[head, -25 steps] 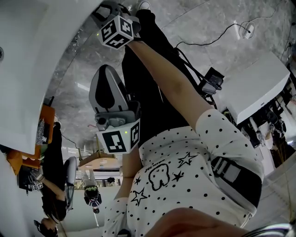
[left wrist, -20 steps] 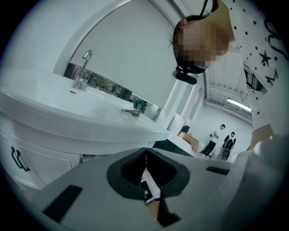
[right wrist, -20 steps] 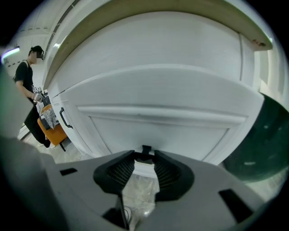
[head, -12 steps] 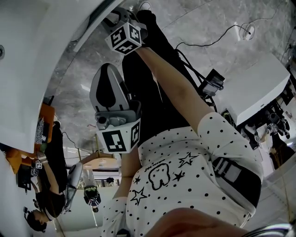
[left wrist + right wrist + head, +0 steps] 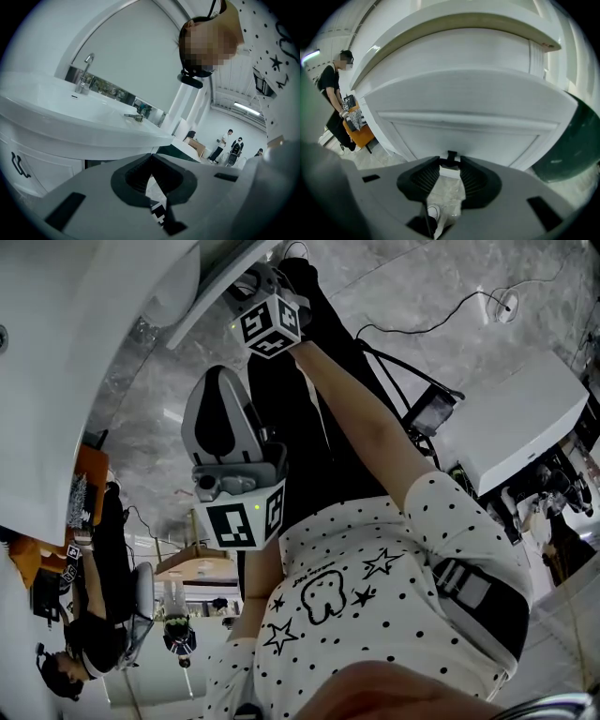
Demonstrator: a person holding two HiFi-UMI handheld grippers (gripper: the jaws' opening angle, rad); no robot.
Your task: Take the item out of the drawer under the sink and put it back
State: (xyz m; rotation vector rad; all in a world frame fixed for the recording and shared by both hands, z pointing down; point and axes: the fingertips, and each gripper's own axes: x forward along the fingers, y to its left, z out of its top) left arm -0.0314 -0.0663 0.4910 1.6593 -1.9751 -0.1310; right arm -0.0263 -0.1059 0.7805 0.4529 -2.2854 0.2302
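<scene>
Since the earlier frame the right gripper [image 5: 451, 165] has shifted, its marker cube [image 5: 272, 324] now lying further right and lower in the head view; the left gripper [image 5: 150, 158] has kept its place. Right gripper: jaws apart, nothing held; a small dark handle [image 5: 451, 156] on the closed drawer front [image 5: 464, 136] stands just past the tips, in line with the gap, with marble floor [image 5: 445, 194] and a shoe [image 5: 433, 213] seen between the jaws lower down. Left gripper: jaws closed tip to tip, empty, aimed past the sink [image 5: 93, 122] and its tap [image 5: 85, 70]. In the head view a bare arm [image 5: 356, 418] runs from a spotted shirt [image 5: 375, 596] to the right gripper; bystanders [image 5: 229, 145] stand far off beyond the sink. The item shows in no view, the drawer front being shut
</scene>
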